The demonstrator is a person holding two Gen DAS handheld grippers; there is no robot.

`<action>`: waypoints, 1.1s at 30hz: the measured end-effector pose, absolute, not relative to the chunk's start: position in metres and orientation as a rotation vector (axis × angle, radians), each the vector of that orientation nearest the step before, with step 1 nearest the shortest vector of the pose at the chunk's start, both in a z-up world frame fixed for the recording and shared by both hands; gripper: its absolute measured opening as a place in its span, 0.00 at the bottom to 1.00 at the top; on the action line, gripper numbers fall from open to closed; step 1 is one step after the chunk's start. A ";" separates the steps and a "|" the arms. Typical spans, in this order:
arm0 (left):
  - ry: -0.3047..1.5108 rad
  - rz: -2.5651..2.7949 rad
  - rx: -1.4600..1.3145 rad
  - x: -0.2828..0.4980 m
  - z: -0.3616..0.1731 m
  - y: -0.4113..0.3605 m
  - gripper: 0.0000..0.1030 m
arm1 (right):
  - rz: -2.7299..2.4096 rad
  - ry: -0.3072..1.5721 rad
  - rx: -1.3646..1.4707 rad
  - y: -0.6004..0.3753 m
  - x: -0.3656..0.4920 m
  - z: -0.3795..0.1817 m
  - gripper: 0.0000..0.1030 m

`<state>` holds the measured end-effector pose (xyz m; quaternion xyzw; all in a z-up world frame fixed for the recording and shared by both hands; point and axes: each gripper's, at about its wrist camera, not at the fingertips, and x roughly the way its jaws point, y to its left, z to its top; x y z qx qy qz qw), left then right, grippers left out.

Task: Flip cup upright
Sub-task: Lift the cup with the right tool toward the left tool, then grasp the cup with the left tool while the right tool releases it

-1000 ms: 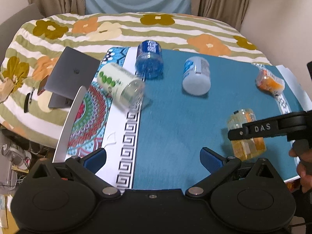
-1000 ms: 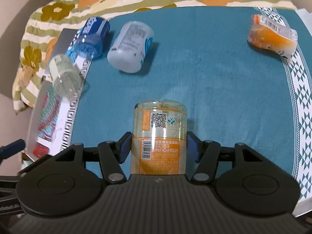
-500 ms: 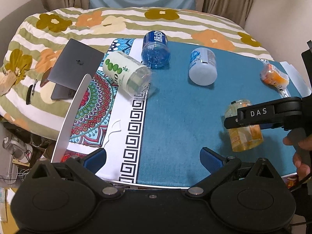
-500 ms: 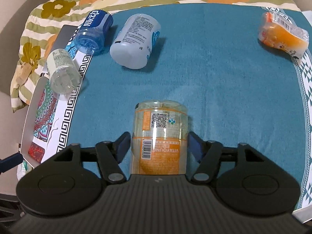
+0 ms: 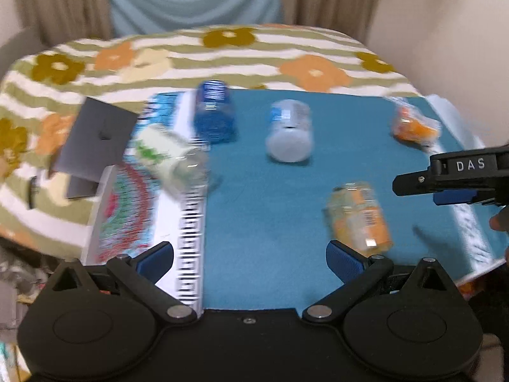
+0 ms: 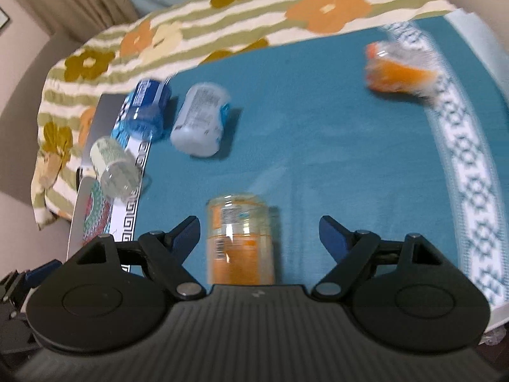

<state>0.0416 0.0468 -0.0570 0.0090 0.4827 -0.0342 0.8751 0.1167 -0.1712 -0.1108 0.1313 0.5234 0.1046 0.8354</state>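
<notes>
Right gripper (image 6: 259, 230) fingers spread wide, nothing clamped; the clear plastic cup with orange label (image 6: 240, 242) lies on its side between them, nearer the left finger and touching neither as far as the blur allows. Left gripper (image 5: 249, 254) fingers also wide apart and empty, hovering over the teal cloth mat (image 5: 270, 207); from this view the orange-label cup (image 5: 358, 218) sits at 1 o'clock, just off its right fingertip. Farther out, all on their sides: white-and-blue plastic cup (image 6: 200, 121) at 11 o'clock in the right view, blue-labelled clear cup (image 6: 144, 108) beside it, green-dotted clear cup (image 6: 114, 167) at 10 o'clock on the patterned border, orange crumpled-looking cup (image 6: 397, 70) at 1 o'clock. Floral striped blanket (image 6: 222, 22) beyond. Step looks like pre-grasp: cup straddled, not yet gripped. Next move likely calls for centring on the cup, closing on its body, then lifting and rotating it to stand upright.
</notes>
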 end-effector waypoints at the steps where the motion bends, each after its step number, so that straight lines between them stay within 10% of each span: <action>1: 1.026 -0.106 0.001 0.046 -0.055 0.044 1.00 | 0.211 1.101 0.284 -0.177 0.114 -0.107 0.94; 33: 1.333 0.014 -0.091 0.150 -0.131 -0.067 0.83 | 0.027 1.032 0.527 -0.336 0.066 -0.119 0.94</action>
